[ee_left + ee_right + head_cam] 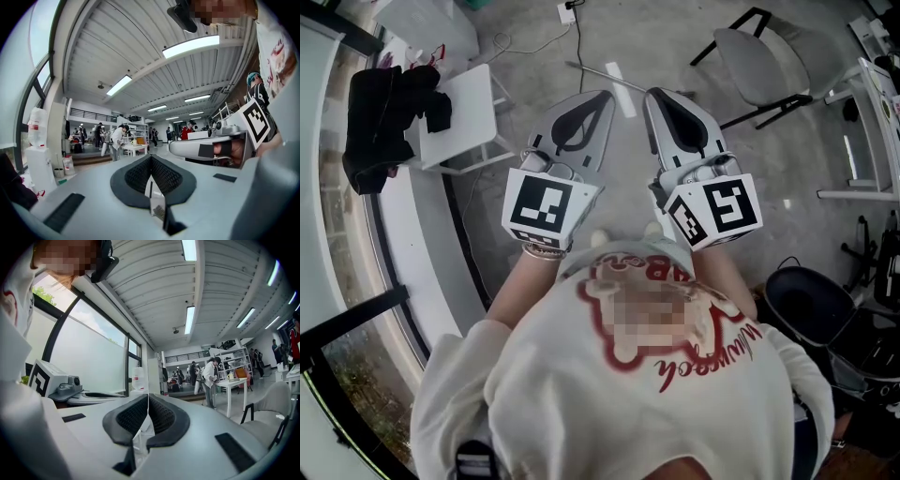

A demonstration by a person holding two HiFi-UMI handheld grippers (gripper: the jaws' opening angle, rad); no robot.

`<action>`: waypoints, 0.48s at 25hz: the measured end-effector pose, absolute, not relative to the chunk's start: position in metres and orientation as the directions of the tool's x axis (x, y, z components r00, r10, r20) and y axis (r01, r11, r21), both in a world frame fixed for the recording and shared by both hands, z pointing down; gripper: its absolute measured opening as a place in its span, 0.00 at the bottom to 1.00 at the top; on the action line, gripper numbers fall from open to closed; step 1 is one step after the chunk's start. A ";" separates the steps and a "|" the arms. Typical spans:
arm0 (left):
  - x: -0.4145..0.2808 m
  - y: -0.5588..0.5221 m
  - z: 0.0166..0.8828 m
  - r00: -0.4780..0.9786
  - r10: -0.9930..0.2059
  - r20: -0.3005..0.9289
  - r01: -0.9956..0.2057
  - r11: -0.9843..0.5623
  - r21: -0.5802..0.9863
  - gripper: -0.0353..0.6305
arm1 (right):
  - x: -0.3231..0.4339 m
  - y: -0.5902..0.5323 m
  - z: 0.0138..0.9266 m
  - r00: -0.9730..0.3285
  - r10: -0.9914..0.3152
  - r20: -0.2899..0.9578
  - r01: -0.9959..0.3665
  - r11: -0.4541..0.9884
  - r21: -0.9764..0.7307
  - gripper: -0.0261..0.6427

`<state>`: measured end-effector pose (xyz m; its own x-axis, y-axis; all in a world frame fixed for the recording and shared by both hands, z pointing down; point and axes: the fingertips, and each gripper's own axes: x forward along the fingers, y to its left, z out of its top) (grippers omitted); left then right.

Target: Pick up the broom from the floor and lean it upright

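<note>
I hold both grippers level and side by side at chest height, pointing out over the grey floor. The left gripper (602, 97) (151, 157) is shut, its dark pads meeting at the tips with nothing between them. The right gripper (656, 94) (148, 396) is shut and empty as well. On the floor just past the tips lies a thin pale rod (591, 69) crossed by a flat white strip (620, 90); I cannot tell whether this is the broom. Neither gripper touches it. Each gripper view shows the other gripper alongside.
A small white table (464, 112) with black cloth (389, 117) stands at the left by the window ledge (422, 253). A grey chair (759, 61) is at the far right, a black seat (811, 305) near right. A cable (525, 42) runs across the floor. People stand at a distant table (133, 149).
</note>
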<state>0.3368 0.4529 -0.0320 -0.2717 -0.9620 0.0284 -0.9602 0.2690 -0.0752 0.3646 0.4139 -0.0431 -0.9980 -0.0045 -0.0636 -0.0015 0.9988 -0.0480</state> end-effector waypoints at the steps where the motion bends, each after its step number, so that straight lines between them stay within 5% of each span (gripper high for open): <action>1: 0.334 0.456 -0.032 -0.278 -0.960 0.021 -0.958 0.276 -0.078 0.08 | 0.363 0.416 -0.042 -0.998 -0.007 -0.066 -0.004 0.999 -0.048 0.08; 12: 0.292 0.441 -0.018 -0.275 -0.961 0.036 -0.958 0.270 -0.093 0.08 | 0.322 0.395 -0.030 -0.998 -0.011 -0.055 -0.008 0.998 -0.055 0.08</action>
<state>0.2919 0.4414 -0.0179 -0.2745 -0.9609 0.0363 -0.9583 0.2703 -0.0929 0.3219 0.3952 -0.0297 -0.9984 -0.0114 -0.0546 -0.0084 0.9985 -0.0548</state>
